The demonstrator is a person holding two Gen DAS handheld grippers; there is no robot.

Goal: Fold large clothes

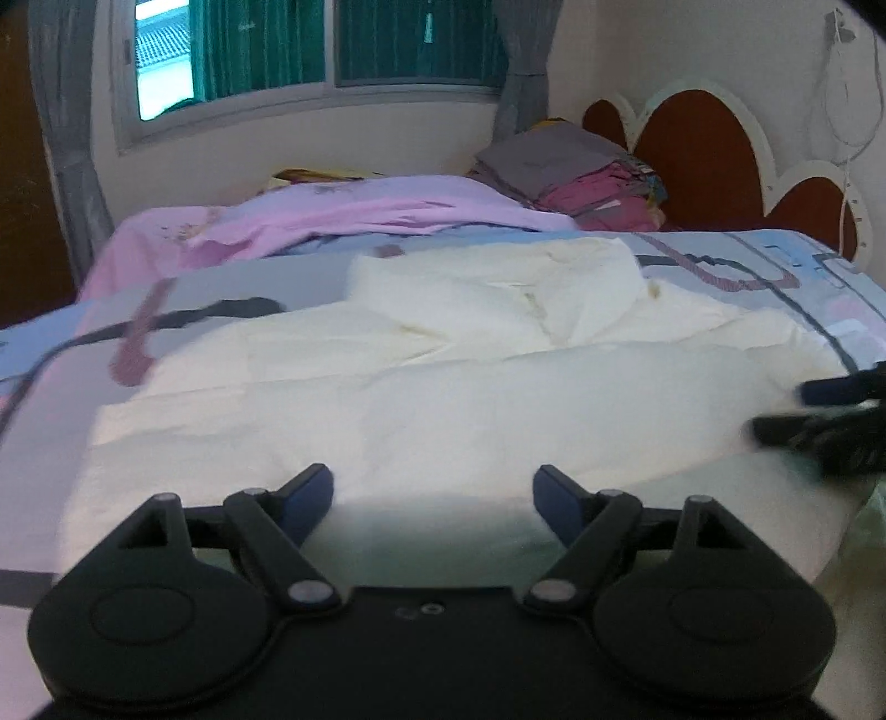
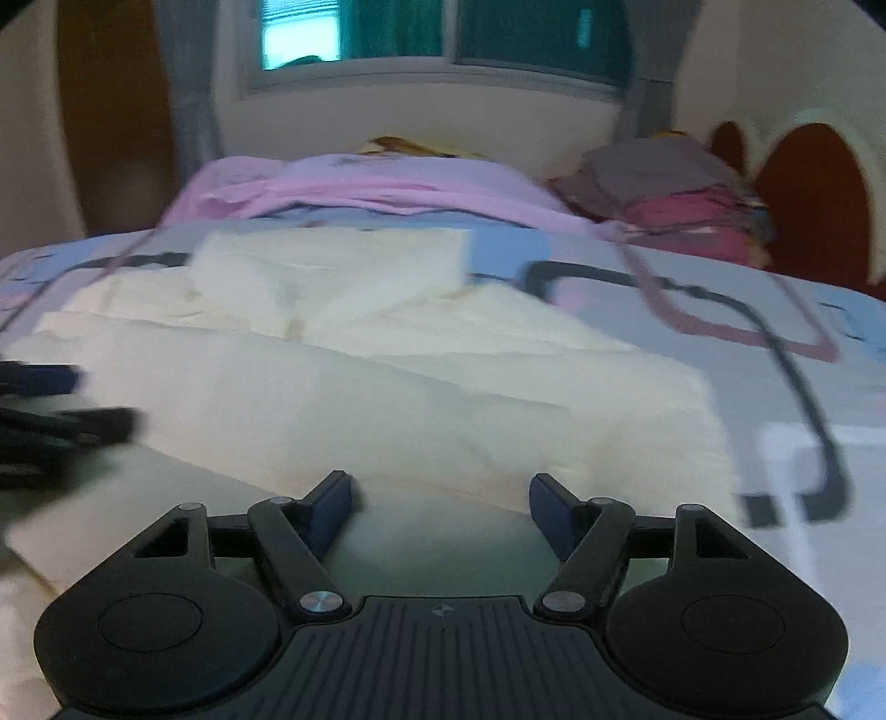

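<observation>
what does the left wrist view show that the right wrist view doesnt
Only the left wrist view shows the cord hanging on the wall at the right, the third lobe of the scalloped headboard, and the left gripper from behind, open above the cream garment.

Only the right wrist view shows the right gripper from behind, open, and the bedspread's dark looped pattern reaching the near right.

Both show the cream garment, the pink sheet, the stack of folded clothes and the window.

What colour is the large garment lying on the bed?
The large garment is plain cream-white, seen best in the left wrist view.
</observation>
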